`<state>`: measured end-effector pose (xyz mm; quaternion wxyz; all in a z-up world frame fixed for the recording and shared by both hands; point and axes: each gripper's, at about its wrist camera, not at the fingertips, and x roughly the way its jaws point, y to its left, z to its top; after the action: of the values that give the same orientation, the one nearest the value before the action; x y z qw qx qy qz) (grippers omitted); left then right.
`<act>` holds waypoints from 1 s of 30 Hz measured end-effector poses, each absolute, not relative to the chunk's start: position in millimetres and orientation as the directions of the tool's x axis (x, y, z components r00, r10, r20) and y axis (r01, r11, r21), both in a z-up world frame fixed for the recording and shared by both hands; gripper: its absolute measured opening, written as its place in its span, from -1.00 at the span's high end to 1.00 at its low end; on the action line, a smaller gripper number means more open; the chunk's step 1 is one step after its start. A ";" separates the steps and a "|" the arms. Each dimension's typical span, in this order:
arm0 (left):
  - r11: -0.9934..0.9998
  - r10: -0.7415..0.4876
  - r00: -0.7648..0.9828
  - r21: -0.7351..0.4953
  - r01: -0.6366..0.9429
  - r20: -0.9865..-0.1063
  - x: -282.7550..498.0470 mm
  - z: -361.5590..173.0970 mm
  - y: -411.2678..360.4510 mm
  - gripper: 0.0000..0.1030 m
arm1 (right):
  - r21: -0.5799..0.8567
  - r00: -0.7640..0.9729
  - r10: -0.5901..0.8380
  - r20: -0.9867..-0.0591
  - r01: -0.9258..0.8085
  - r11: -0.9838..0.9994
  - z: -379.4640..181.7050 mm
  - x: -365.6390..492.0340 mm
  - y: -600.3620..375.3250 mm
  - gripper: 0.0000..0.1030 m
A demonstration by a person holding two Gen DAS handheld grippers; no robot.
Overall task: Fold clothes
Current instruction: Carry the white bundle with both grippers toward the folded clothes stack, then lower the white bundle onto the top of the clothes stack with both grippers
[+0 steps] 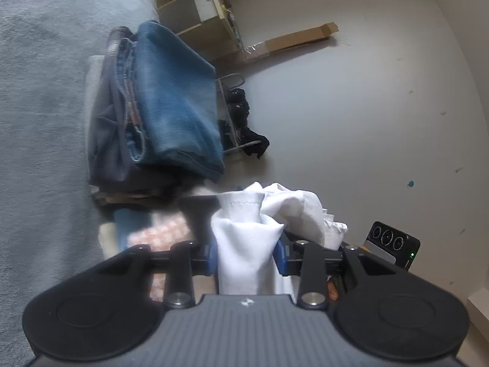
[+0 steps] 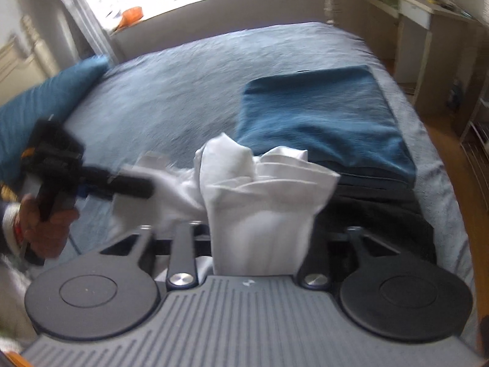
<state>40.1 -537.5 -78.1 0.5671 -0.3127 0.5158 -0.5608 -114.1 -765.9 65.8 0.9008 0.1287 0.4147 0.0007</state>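
A bunched white garment (image 1: 244,229) fills the gap between the blue pads (image 1: 212,258) of my left gripper (image 1: 246,257), which is shut on it. The same white garment (image 2: 259,202) stands up between the jaws of my right gripper (image 2: 259,244), also shut on it. In the right wrist view my left gripper (image 2: 131,188) is blurred at the left, held by a hand (image 2: 45,223), with its tip at the cloth. Just beyond lies a stack of folded clothes with blue jeans (image 1: 177,101) on top (image 2: 321,116) and a dark garment (image 2: 382,214) underneath, on the grey-blue bed (image 2: 183,91).
A blue pillow (image 2: 45,98) lies at the bed's left. Beside the bed stand a wire basket with dark clothes (image 1: 241,116), a wooden shelf (image 1: 201,9) and a long cardboard box (image 1: 290,41) on the floor. A desk (image 2: 421,9) stands at the right wall.
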 end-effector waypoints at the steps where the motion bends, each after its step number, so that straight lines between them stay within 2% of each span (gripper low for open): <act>1: 0.181 -0.959 -0.157 -0.933 0.310 -0.238 40.1 -79.2 -536.6 0.31 | 0.238 0.666 0.091 -0.740 0.133 0.962 65.3 -116.6 -769.9 -0.02; 2: 0.186 -0.959 -0.152 -0.933 0.307 -0.241 40.2 -80.0 -535.6 0.28 | 0.242 0.675 0.067 -0.735 0.169 0.955 65.3 -118.9 -774.6 -0.26; 5: 0.199 -0.958 -0.139 -0.932 0.302 -0.249 39.9 -78.9 -531.7 0.23 | 0.271 0.703 -0.009 -0.711 0.286 0.919 68.4 -131.3 -789.4 -0.52; 10: 0.216 -0.960 -0.108 -0.929 0.299 -0.258 38.6 -73.6 -525.9 0.14 | 0.317 0.743 -0.132 -0.656 0.431 0.845 82.1 -162.1 -814.4 -0.66; 13: 0.223 -0.959 -0.104 -0.926 0.304 -0.264 36.2 -71.1 -524.6 0.11 | 0.297 0.748 -0.221 -0.626 0.490 0.819 95.8 -185.1 -819.8 -0.68; 18: 0.237 -0.953 -0.110 -0.918 0.318 -0.284 28.6 -69.4 -526.9 0.10 | 0.342 0.798 -0.210 -0.565 0.458 0.820 106.5 -211.7 -821.9 -0.71; 21: 0.251 -0.948 -0.108 -0.910 0.331 -0.301 23.8 -69.4 -526.4 0.10 | 0.327 0.795 -0.186 -0.577 0.434 0.839 100.6 -198.3 -817.0 -0.71; 22: 0.258 -0.946 -0.105 -0.906 0.335 -0.307 22.7 -69.0 -525.2 0.10 | 0.312 0.788 -0.183 -0.588 0.430 0.847 97.8 -191.5 -814.3 -0.71; 24: 0.269 -0.943 -0.099 -0.900 0.344 -0.319 20.4 -67.5 -522.6 0.09 | 0.189 0.718 -0.230 -0.656 0.452 0.872 91.8 -169.6 -802.7 -0.71; 27: 0.281 -0.937 -0.096 -0.889 0.360 -0.335 18.1 -63.8 -519.1 0.08 | -0.056 0.579 -0.327 -0.747 0.436 0.898 80.6 -138.4 -783.8 -0.72; 30: 0.286 -0.934 -0.097 -0.882 0.374 -0.344 16.5 -60.7 -516.3 0.08 | -0.176 0.570 -0.345 -0.746 0.330 0.927 86.2 -131.7 -763.7 -0.72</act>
<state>16.5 -516.3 -60.7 0.6146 -0.2719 0.5150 -0.5322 -131.7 -763.7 86.2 0.8859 -0.0085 0.4229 -0.1905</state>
